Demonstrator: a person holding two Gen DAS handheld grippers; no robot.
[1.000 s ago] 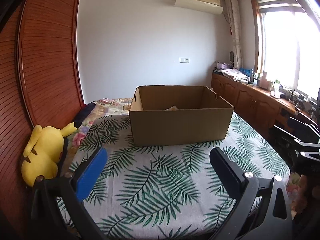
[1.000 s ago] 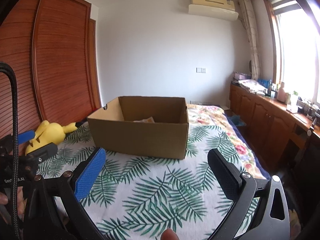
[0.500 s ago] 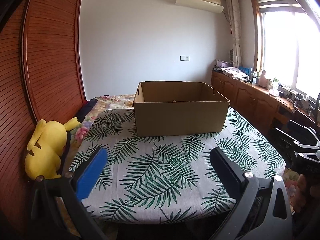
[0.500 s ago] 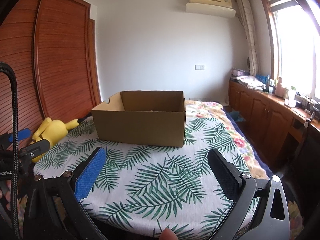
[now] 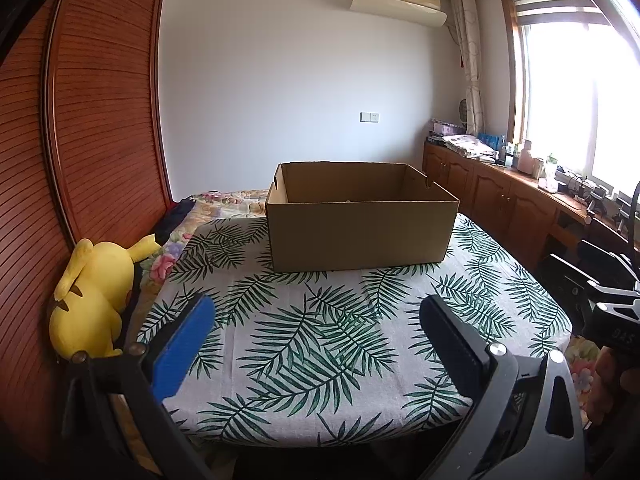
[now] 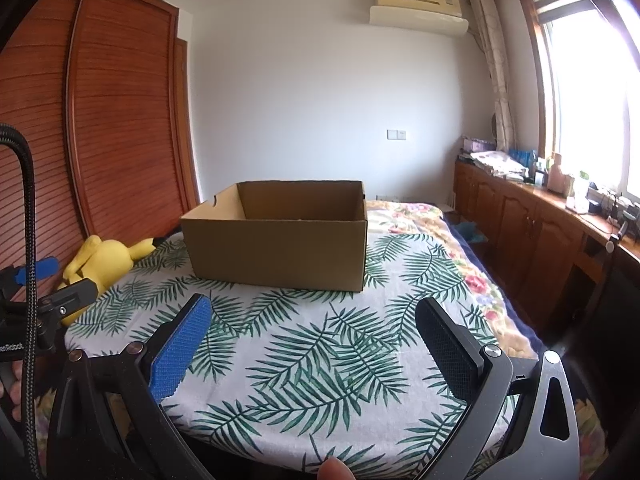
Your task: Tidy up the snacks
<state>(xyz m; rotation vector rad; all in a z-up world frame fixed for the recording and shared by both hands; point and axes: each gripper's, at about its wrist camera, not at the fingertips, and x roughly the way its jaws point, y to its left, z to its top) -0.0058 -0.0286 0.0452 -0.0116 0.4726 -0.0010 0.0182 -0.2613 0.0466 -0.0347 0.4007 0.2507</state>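
The cardboard box [image 5: 362,226] was a plain brown rectangular carton, open at the top with no flaps showing, and notches were cut into the rims of its short end walls. It stood upright and flat on the leaf-patterned cloth [image 5: 320,340], towards that cloth's far edge, with its long side facing the left wrist camera. Its inside was almost wholly hidden behind the near wall, so what it held could not be told.

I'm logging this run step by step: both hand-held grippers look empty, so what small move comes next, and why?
Probably lower both toward wherever snacks remain, off-frame. The left hand-held gripper and right hand-held gripper hang open and empty, short of the cardboard box, and no snack shows on the leaf-print cloth.
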